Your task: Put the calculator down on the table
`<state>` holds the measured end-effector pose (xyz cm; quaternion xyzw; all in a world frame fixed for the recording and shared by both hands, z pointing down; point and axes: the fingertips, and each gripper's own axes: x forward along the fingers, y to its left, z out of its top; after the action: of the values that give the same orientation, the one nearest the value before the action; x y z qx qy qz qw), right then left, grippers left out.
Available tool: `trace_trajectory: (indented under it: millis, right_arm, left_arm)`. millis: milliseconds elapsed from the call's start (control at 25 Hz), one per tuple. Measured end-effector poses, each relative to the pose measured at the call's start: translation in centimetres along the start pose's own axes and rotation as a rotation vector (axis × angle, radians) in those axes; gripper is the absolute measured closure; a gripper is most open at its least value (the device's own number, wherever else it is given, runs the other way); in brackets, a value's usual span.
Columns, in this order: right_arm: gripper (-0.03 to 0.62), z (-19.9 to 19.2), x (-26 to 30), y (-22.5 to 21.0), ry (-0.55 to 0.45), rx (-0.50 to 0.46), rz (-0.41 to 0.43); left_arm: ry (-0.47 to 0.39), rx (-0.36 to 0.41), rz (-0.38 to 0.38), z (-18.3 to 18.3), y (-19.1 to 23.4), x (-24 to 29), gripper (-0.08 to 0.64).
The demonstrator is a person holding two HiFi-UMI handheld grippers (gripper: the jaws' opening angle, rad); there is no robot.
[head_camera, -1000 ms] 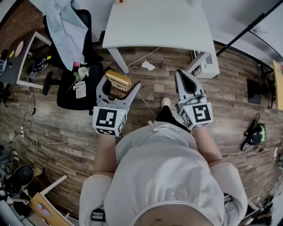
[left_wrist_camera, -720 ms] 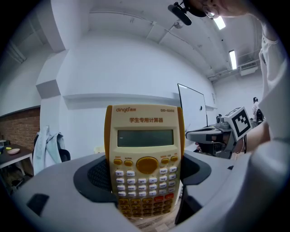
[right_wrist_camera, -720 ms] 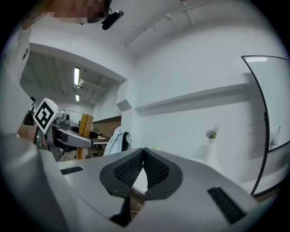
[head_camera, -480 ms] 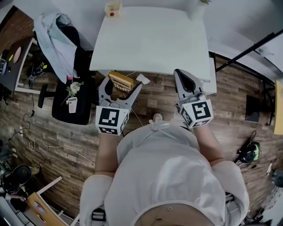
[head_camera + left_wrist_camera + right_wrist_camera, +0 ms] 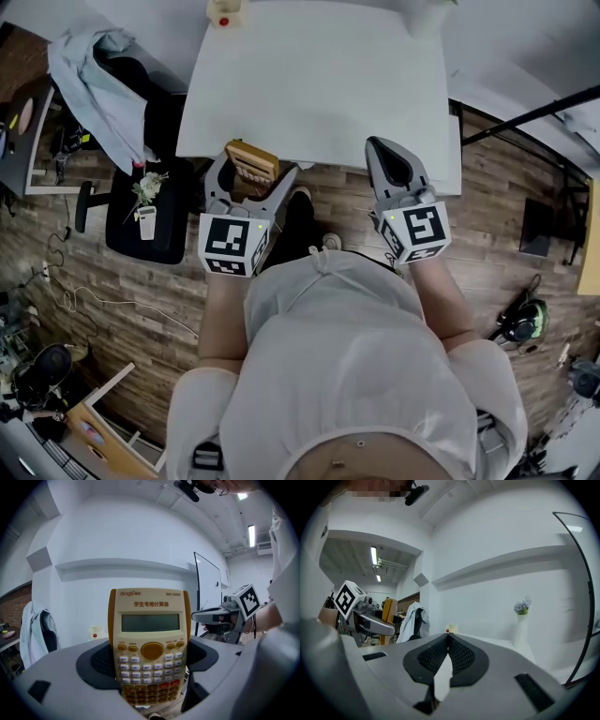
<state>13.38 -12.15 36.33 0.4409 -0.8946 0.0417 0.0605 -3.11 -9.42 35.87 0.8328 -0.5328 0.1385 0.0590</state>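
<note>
An orange-and-cream calculator stands upright between the jaws of my left gripper, which is shut on its lower half. It hangs just off the near edge of the white table. My right gripper is shut with nothing in it, its tips over the table's near edge. In the left gripper view the calculator's screen and keys face the camera.
A small cream object with a red dot and a white vase with flowers stand at the table's far side. A black chair draped with a pale garment is at the left. Wooden floor lies below.
The table has come closer as the person stepped forward. Both grippers now reach its near edge, the calculator still held in the left one.
</note>
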Motion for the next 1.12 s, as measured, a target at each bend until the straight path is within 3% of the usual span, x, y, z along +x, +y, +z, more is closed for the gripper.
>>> trace_trajectory:
  millis: [480,760,1120]
  right_arm:
    - [0.588,-1.2,12.3,-6.2,0.063,0.031,-0.058]
    - [0.588,-4.2,18.4,-8.8,0.107,0.110,-0.078]
    - [0.586,-8.4,22.8,-11.3,0.191,0.163,-0.085]
  left_arm:
    - [0.132,-0.018,-0.107,-2.9,7.7,14.2,0.150]
    - [0.283,0.043,-0.191,-8.1,10.4,22.0,0.150]
    - [0.449,0.025,-0.236,-14.4,12.6,28.0,0.150]
